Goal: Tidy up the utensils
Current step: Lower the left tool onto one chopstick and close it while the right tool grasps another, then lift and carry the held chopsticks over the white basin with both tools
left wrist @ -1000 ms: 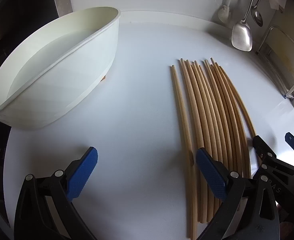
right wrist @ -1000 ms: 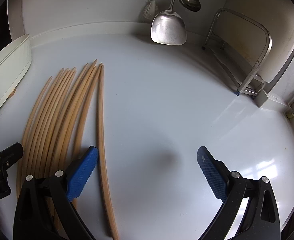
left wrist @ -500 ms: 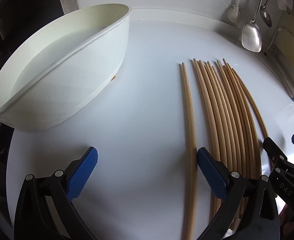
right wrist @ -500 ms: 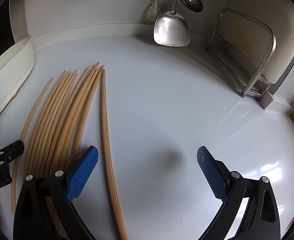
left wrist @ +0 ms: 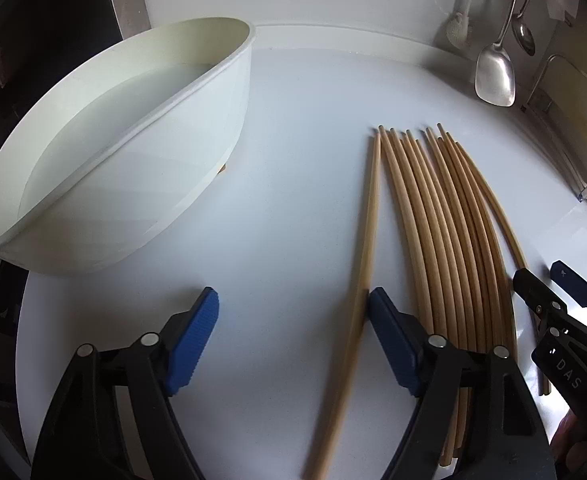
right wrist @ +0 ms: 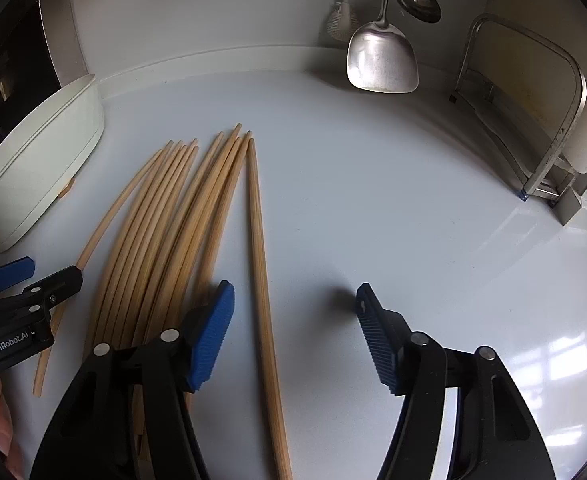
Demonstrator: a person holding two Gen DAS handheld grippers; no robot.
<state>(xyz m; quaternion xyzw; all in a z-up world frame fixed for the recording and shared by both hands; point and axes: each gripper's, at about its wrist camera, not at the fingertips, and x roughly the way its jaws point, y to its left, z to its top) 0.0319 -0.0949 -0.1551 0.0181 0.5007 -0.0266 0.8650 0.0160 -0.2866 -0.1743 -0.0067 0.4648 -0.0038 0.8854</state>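
The left claw [left wrist: 293, 326] hung low over the white tabletop [left wrist: 293, 200] with its blue pads spread wide apart and nothing between them but one stray chopstick [left wrist: 367, 240]. That stick lay just inside the claw's right pad, touching or nearly touching it; I could not tell which. Its long axis ran straight away from the claw, narrow tip at the far end.

The bundle of chopsticks [left wrist: 453, 240] lay flat to the right of the left claw, packed side by side, all with their tips pointing away toward the back wall.

The right claw [right wrist: 293, 328] was also spread apart, gripping nothing. A single chopstick [right wrist: 259, 260] ran between its pads, closer to the left one, lengthwise away from it, tip far. The rest of the bundle sat left of that claw, passing under its left pad.

The white tub [left wrist: 113, 152] stood ahead and left of the left claw, with nothing visible inside. Something small and tan [left wrist: 222, 168] peeked from under its far base.
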